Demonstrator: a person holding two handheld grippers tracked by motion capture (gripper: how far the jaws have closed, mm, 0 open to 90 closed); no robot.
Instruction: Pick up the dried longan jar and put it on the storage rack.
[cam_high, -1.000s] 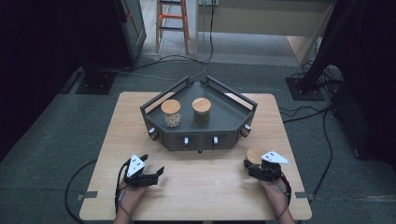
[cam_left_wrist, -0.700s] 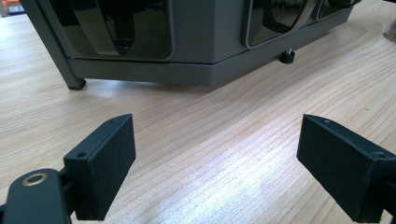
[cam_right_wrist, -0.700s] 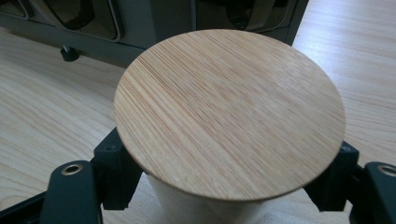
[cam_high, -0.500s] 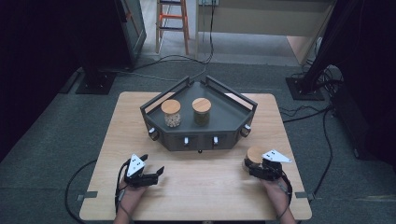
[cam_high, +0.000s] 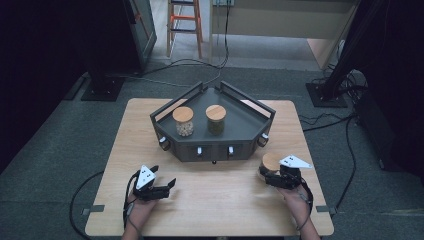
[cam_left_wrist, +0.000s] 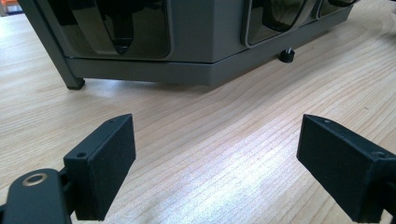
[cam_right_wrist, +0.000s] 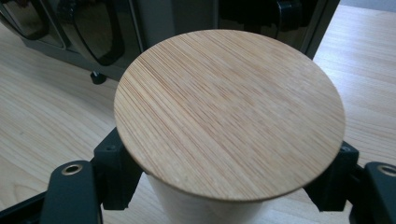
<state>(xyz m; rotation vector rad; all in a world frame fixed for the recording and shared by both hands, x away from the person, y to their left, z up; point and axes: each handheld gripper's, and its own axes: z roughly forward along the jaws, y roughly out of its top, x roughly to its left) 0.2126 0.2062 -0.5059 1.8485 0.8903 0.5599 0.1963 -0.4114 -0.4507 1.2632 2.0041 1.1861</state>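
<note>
Jar (cam_right_wrist: 229, 112) with a flat wooden lid sits clamped in the right gripper (cam_high: 278, 176); in the right gripper view we see the two black jaws pressed against the pale body just below the lid's rim, one on each side. We judge the low grip deliberate: holding the body rather than the lid keeps the lid from lifting off alone. In the high view the jar (cam_high: 270, 162) stands at the near right of the counter (cam_high: 215, 200), just in front of the dark angular tray (cam_high: 250, 145) and close to its right corner.

Two more lidded jars already stand upright inside the tray, side by side: a pale-filled one (cam_high: 183, 121) to the left and a dark-filled one (cam_high: 216, 119) to the right. We read the work in hand as carrying the held jar into the tray to join them; bare tray floor remains to the right of the dark-filled jar, which would suit.

Left gripper (cam_high: 156, 190) rests low on the near left of the counter, released, its jaws standing wide apart with only bare wood between them in the left gripper view. It points toward the tray front (cam_left_wrist: 187, 56). We take it as parked, well apart from the jar and out of the right hand's path.

Risk noted: the tray's raised rail must be cleared on the way in.
</note>
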